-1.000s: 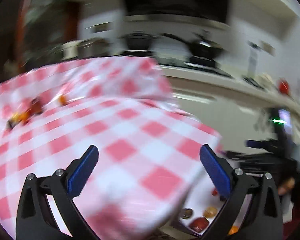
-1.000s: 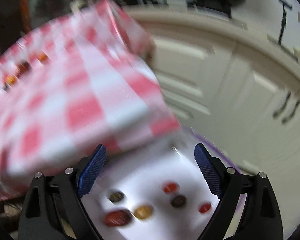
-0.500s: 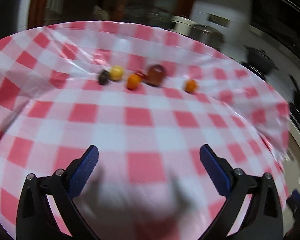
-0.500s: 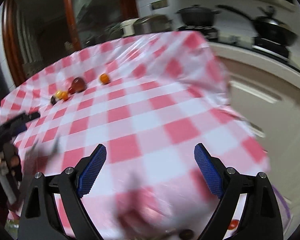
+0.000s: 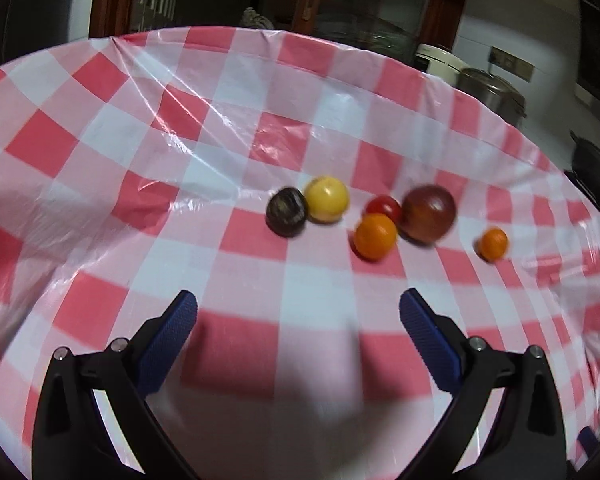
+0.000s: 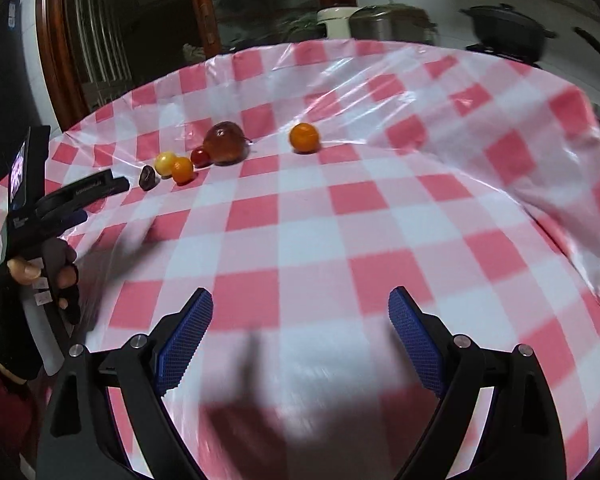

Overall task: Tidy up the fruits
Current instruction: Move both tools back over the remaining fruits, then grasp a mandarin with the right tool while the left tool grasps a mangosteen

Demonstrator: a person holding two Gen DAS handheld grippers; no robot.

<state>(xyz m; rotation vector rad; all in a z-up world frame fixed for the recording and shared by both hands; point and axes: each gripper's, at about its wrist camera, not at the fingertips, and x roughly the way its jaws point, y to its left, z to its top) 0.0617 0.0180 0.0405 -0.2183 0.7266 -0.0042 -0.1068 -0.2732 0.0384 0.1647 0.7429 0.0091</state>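
Note:
Several small fruits lie in a loose row on the red-and-white checked tablecloth (image 5: 112, 216): a dark purple one (image 5: 286, 211), a yellow one (image 5: 326, 199), a small red one (image 5: 384, 206), an orange one (image 5: 375, 236), a large brownish-red one (image 5: 429, 213) and a small orange one (image 5: 493, 243) apart at the right. My left gripper (image 5: 298, 332) stands open just short of them, empty. In the right wrist view the same row runs from the dark fruit (image 6: 147, 178) to the lone orange one (image 6: 304, 138). My right gripper (image 6: 300, 328) is open, farther back, empty.
A gloved hand (image 6: 28, 280) holds the left gripper at the table's left side in the right wrist view. Behind the table stand a dark wooden cabinet (image 6: 80, 48), metal pots (image 6: 388, 22) and a black pot (image 6: 508, 32) on a counter. The cloth (image 6: 572, 152) drops off at the right edge.
Both views swung from the floor-side tray of fruits and the cupboards up onto the tabletop. The left gripper has come closer to the fruit row. Both stayed open.

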